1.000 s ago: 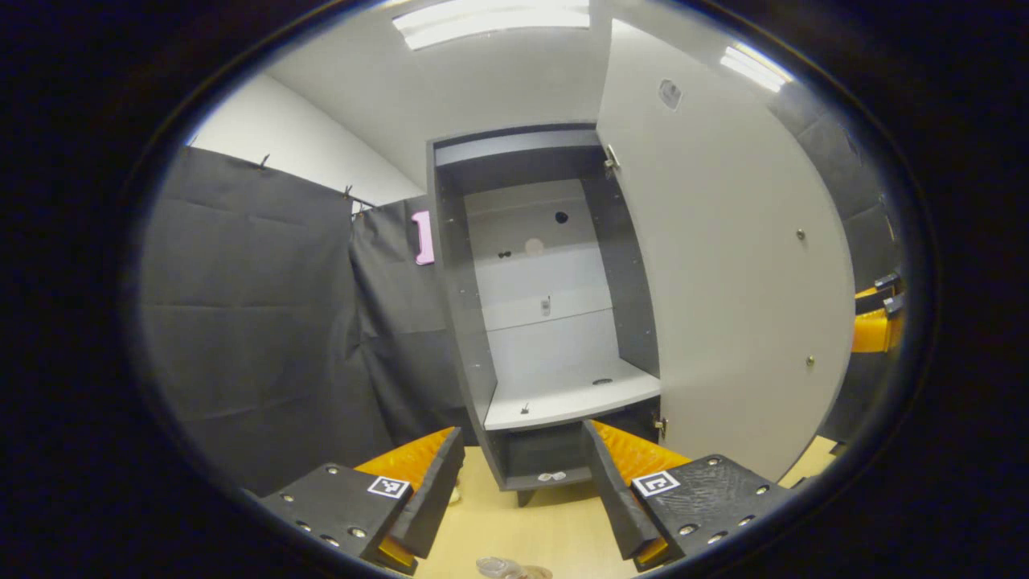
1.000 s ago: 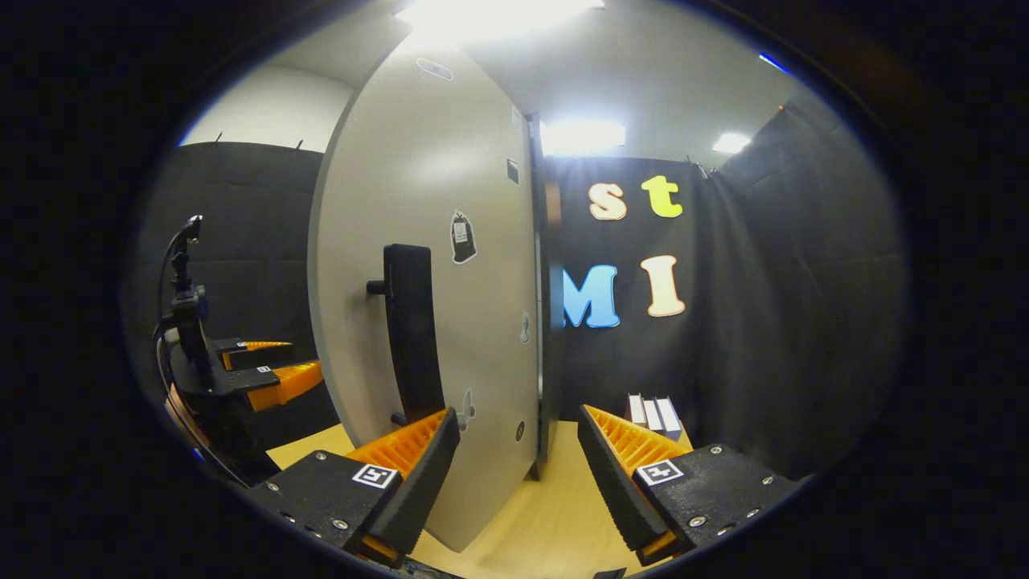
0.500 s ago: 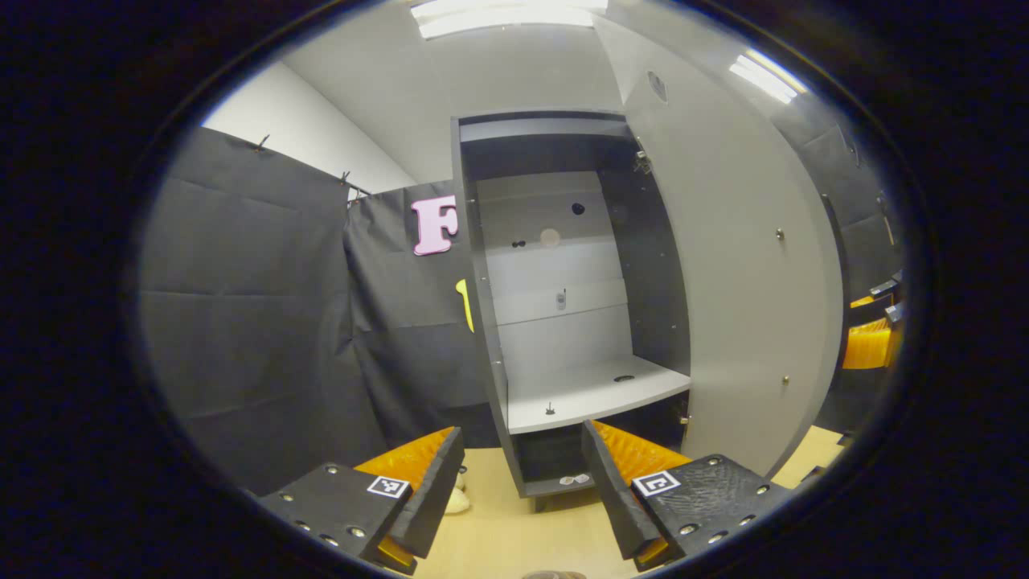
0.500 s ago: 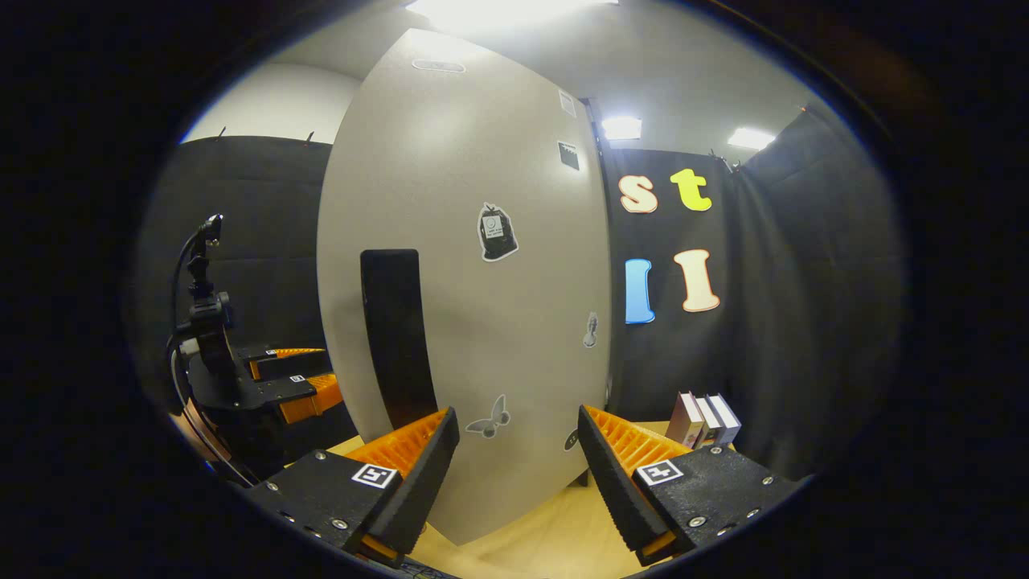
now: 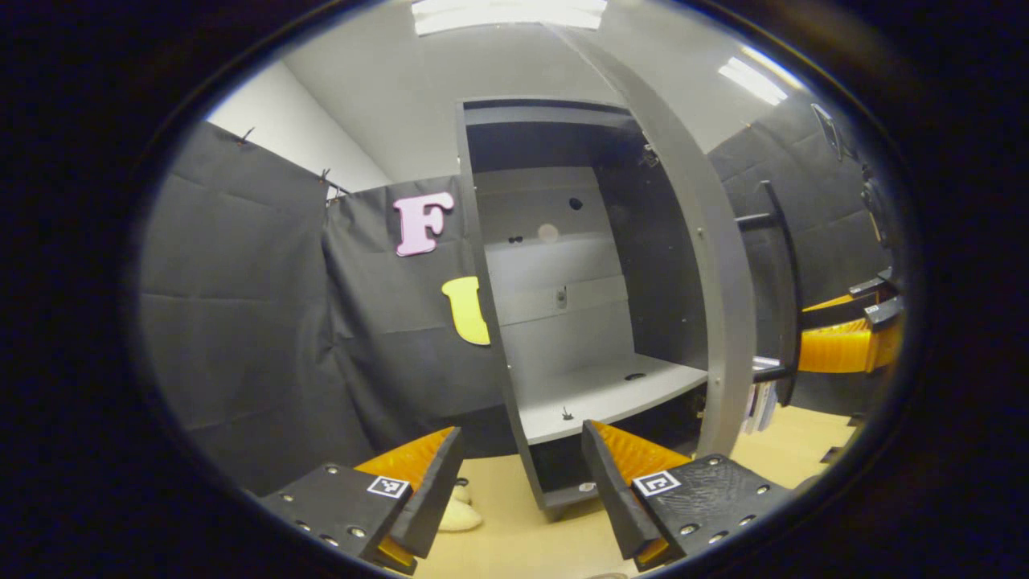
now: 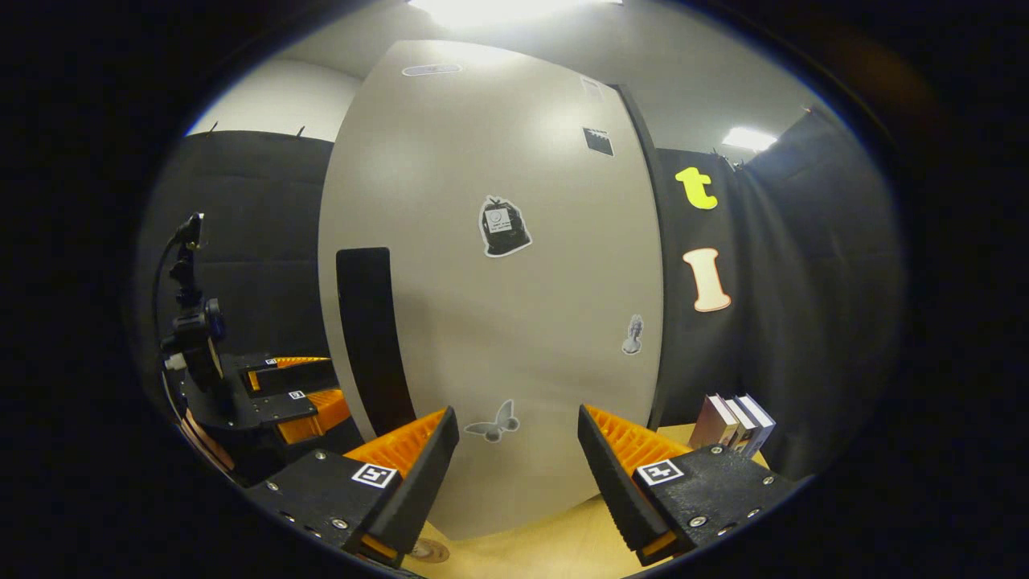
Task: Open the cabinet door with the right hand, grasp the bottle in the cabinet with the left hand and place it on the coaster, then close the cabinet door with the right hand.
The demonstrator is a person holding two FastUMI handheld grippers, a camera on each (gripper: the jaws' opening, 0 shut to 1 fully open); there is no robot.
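Two grippers hang with their fingers spread wide and nothing between them. In the left gripper view the left gripper [image 5: 522, 482] faces the open cabinet [image 5: 563, 265], whose pale shelf [image 5: 607, 394] lies just ahead and slightly above its fingertips and carries only small specks. Off to that gripper's right the cabinet door [image 5: 707, 265] stands nearly edge-on, with its dark handle [image 5: 784, 297] on the far face and the right gripper [image 5: 848, 338] just beyond, near the handle. In the right gripper view the right gripper [image 6: 518, 474] faces the door's outer face [image 6: 498, 281] squarely and close, its fingers apart and not touching the panel; the handle [image 6: 370, 338] stands up and to the left of its left finger. Farther left the left gripper [image 6: 281, 394] shows beside the door's edge. Some books [image 6: 735, 422] stand on the wooden table [image 6: 555, 547] to the right. Whether a round brownish thing [image 6: 426, 551] at the lower edge, on the table under the left finger, is the coaster cannot be told.
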